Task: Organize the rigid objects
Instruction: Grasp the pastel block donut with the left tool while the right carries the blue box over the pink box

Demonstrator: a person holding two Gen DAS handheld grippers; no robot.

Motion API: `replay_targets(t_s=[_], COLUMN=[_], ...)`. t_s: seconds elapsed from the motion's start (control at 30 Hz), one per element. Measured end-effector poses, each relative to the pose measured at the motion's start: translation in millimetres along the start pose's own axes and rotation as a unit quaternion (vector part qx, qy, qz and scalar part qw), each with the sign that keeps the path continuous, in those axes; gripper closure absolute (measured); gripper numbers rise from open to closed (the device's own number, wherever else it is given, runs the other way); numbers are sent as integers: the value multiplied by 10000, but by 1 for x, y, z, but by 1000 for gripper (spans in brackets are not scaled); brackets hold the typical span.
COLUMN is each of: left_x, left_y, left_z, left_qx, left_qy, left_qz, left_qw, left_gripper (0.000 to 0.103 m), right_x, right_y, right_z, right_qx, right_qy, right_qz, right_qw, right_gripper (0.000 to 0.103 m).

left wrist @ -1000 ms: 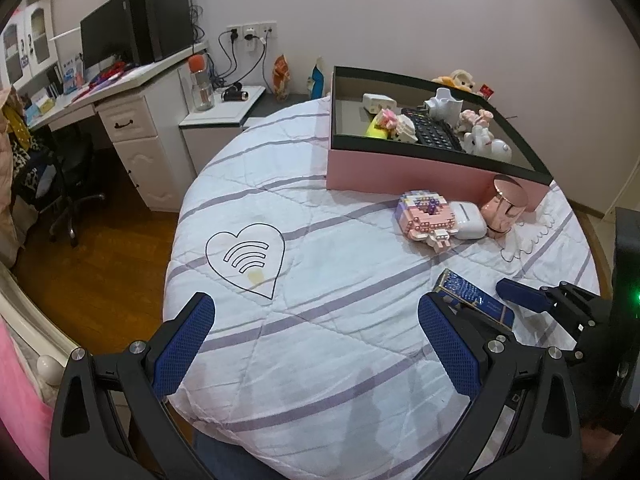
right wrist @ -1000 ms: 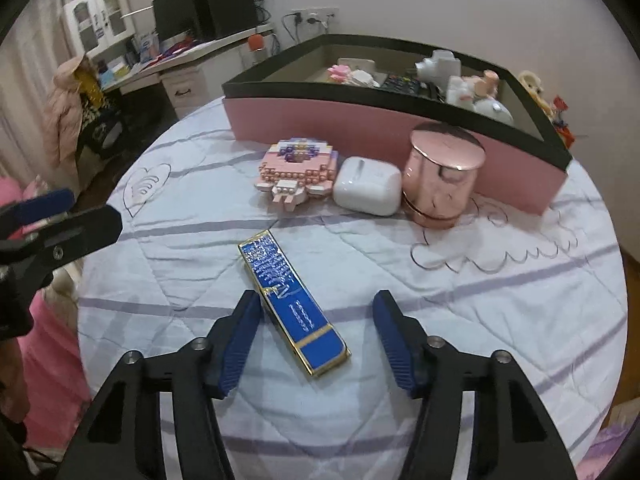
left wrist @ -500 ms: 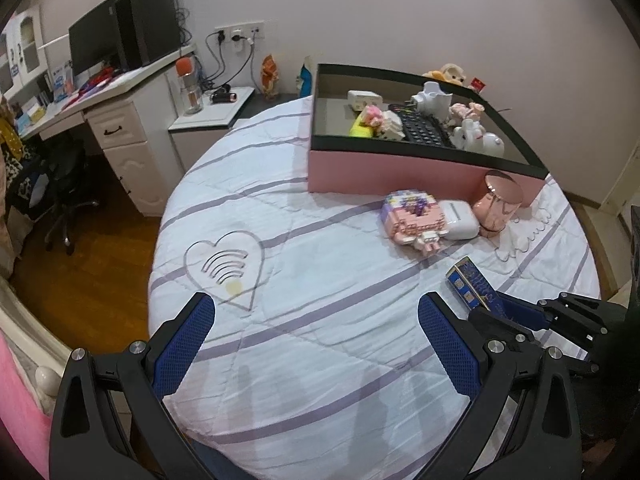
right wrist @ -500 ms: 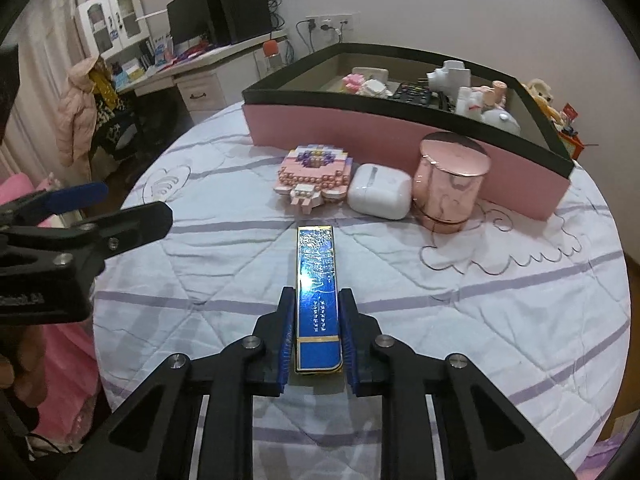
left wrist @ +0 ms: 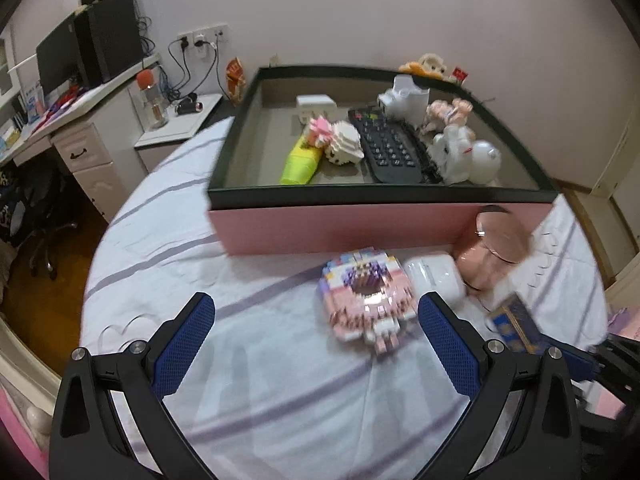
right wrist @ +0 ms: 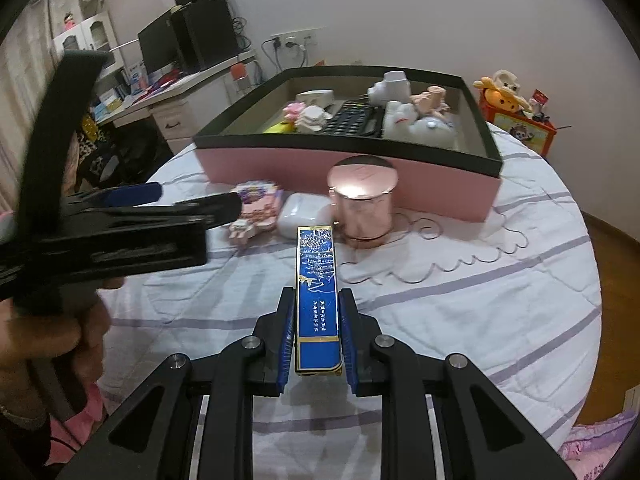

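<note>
My right gripper (right wrist: 317, 300) is shut on a long blue box with gold print (right wrist: 317, 280) and holds it off the quilt, pointing at the pink storage box (right wrist: 440, 188). The blue box also shows at the right of the left wrist view (left wrist: 516, 326). My left gripper (left wrist: 316, 320) is open and empty, hovering just before a pink brick-built toy (left wrist: 366, 298). A white earbud case (left wrist: 434, 280) and a rose-gold tin (left wrist: 494, 248) lie beside that toy against the pink storage box's front wall (left wrist: 340, 228).
The box holds a black keyboard (left wrist: 390, 148), a yellow-green item (left wrist: 300, 162), white figurines (left wrist: 464, 152) and a white charger (left wrist: 316, 106). A desk with monitor (left wrist: 80, 60) stands far left. A red toy box (right wrist: 520, 124) sits behind the bed at right.
My right gripper has closed on the blue box and lifted it. My left gripper has moved forward and right, close to the brick-built toy.
</note>
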State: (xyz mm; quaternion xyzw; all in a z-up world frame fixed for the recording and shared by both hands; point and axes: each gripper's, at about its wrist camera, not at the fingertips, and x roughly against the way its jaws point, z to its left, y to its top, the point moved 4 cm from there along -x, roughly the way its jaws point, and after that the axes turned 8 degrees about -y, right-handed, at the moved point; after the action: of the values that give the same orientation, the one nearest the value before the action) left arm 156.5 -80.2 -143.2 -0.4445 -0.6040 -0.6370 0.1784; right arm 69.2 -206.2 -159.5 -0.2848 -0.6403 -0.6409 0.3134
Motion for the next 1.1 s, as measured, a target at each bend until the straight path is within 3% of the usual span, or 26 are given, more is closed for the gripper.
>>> replay_targets(t_s=[0.23,0.33,0.5,0.57,0.87,1.1], left_x=[-31,-39,-29,-25,6,53], left_y=[2,3,-2,-4,-21,-4], left_z=[5,9,8,10,12,13], left_qx=[169,227,43,43,-55,-165], left_qy=[-126,-176,-208,-306,-496,-554], left_qz=[80,105,-46,-57,-61,-431], left_qw=[9997,9995,9998,9995,9987,9974], left_gripper=[1,7,51,59,61,61], right_x=[-6,-9,-10,-10,4,28], right_y=[4,4,4,3,5,28], right_z=[-15,-17,-16,-15,-4,3], right_qx=[-107,-138,-164,-160,-147,-144], right_qy=[-17,-6,11,11,132,287], right_qz=[27,42,51,46,-73,-333], right_qw=[9999,9999,9999,9999,9998,9989], right_gripper=[82,82,82,82,82,82])
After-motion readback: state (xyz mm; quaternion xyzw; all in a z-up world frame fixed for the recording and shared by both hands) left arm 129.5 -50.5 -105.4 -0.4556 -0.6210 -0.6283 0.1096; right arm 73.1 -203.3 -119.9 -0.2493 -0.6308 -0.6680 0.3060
